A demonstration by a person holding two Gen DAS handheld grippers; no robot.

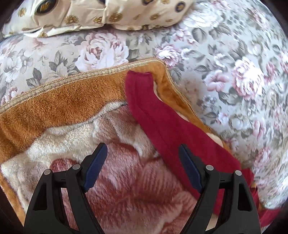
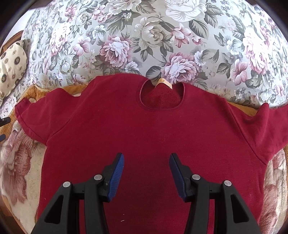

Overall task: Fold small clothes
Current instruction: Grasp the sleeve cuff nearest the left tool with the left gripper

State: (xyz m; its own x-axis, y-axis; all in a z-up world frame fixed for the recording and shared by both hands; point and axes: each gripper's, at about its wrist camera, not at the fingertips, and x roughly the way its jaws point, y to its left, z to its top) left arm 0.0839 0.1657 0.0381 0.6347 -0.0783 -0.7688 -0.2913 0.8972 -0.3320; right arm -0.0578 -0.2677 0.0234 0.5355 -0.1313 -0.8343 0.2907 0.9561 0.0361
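Hovering over the middle of the dark red short-sleeved fleece top (image 2: 147,136), the right tongs (image 2: 146,175) are wide apart, blue ribbed pads (image 2: 115,177) clear of the cloth and gripping nothing. That top lies face up and flat straight ahead of them, round neckline (image 2: 161,96) and its small tan label (image 2: 164,83) at the far end, one sleeve stretched out to each side. Spread like that, it looks set for a first fold, not one yet made.

Over to the left tongs (image 1: 143,170): also apart, also empty. They hang above the plush fleece blanket with a tan border and pink-and-cream pattern (image 1: 59,106), and the top's left sleeve (image 1: 158,115) runs diagonally just to their right, passing under the right-hand finger, its cuff ahead. My read: this side is lined up for the sleeve, the natural first thing to bring inward. Whether the finger touches the fabric, I can't tell.

The blanket sits beneath the garment as a soft working surface on the floral bedspread of grey with pink roses (image 2: 162,45). Beyond the left tongs, at the far edge, a cream pillow with gold medallions (image 1: 115,16) is well apart from the action.

Thick fleece should hold a crease poorly, so a pinch near the cuff seems wise.
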